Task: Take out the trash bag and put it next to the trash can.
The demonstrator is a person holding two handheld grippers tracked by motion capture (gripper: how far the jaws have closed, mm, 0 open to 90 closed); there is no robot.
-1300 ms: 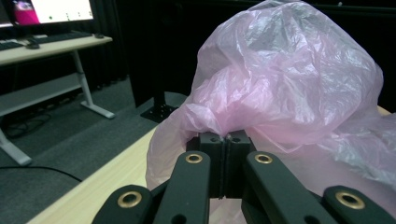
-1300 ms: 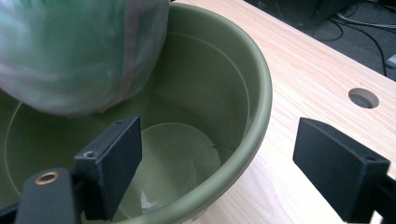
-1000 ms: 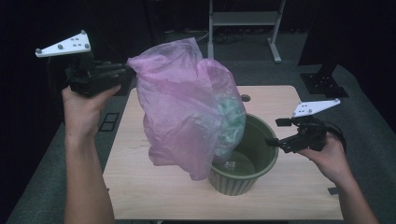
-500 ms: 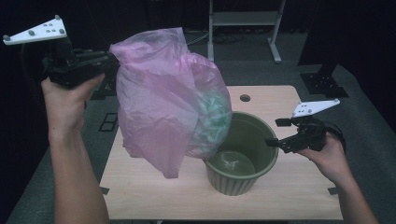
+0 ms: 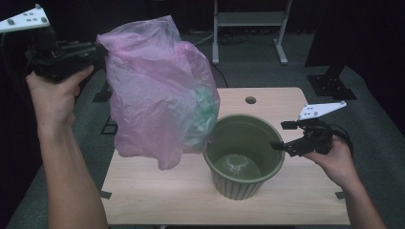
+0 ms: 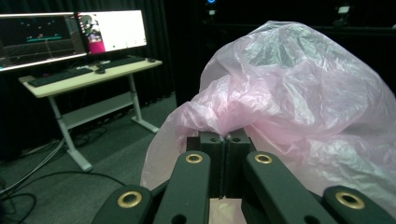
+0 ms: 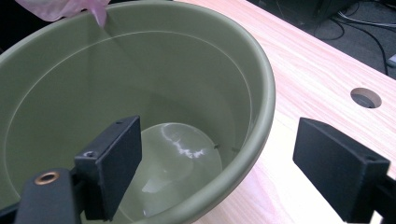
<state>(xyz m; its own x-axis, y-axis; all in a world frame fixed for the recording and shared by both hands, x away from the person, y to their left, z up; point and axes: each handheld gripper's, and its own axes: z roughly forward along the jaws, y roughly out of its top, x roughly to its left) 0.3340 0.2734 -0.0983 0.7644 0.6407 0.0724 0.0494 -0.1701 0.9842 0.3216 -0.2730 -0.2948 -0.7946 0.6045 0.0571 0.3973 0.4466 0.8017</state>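
Observation:
A large crumpled pink plastic bag (image 5: 153, 90) hangs in the air over the table's left half, and something greenish shows through its right side. My left gripper (image 5: 101, 50) is raised high at the upper left and shut on the bag's top edge. In the left gripper view the jaws (image 6: 225, 141) pinch a fold of the bag (image 6: 303, 102). A round green pot (image 5: 243, 160) stands upright on the table with nothing in it. My right gripper (image 5: 281, 135) is open at the pot's right rim. In the right gripper view it (image 7: 229, 170) straddles the pot's rim (image 7: 261, 88), with one jaw inside and one outside. The bag's lower tip (image 7: 95, 11) hangs just above the far rim.
The light wooden table (image 5: 296, 200) has a round hole (image 5: 250, 100) near its far edge. A metal stand (image 5: 248, 28) and a dark base (image 5: 329, 86) sit on the grey floor behind. A desk with monitors (image 6: 74, 42) is seen in the left gripper view.
My left gripper has lifted the pink bag up and to the left, so its lower end has come away from the pot. The right gripper has stayed at the rim.

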